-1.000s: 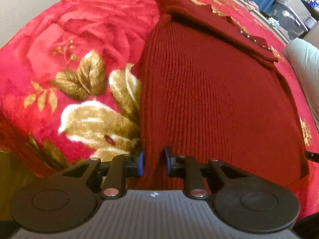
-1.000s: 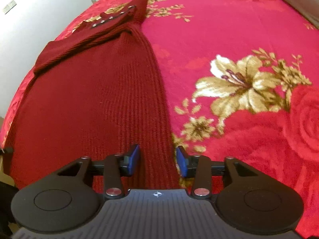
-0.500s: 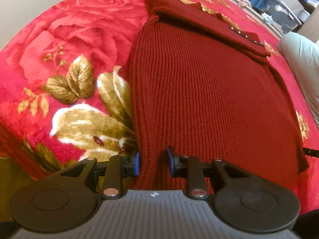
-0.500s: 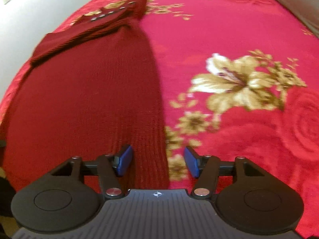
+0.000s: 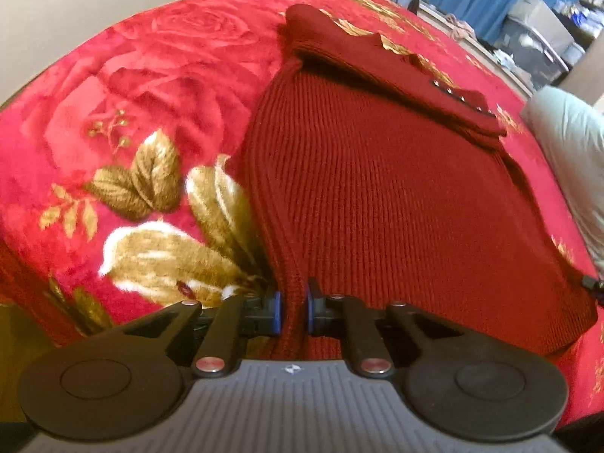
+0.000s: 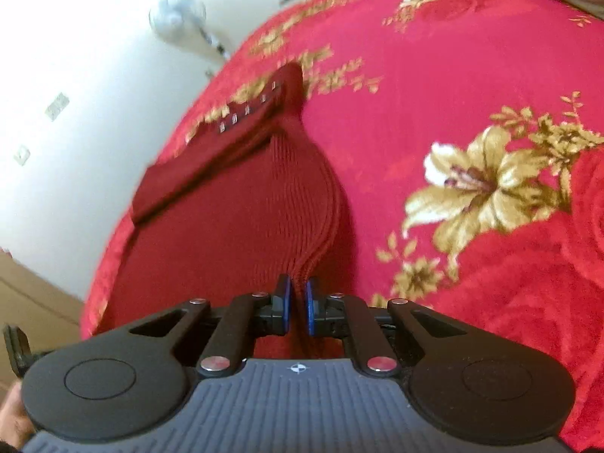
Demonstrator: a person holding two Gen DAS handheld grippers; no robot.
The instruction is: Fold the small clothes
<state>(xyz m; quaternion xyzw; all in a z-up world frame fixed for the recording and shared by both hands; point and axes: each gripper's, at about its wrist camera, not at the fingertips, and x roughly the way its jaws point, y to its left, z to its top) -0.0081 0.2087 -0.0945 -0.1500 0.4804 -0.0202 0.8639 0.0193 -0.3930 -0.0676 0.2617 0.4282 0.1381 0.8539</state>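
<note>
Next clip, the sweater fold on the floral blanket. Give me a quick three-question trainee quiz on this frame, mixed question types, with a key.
1. True or false: the left gripper is shut on the near edge of the dark red sweater.
2. Multiple choice: what does the right gripper hold? A) the blanket's edge B) the sweater's near edge C) nothing
3. Fill in: a folded sleeve with a row of small metal studs lies across the sweater's ____ end, as seen from the grippers.

Key: 1 true; 2 B; 3 far. Both pairs of fingers pinch ribbed knit, one at each near corner, and the sweater rests on the red floral blanket.
</note>
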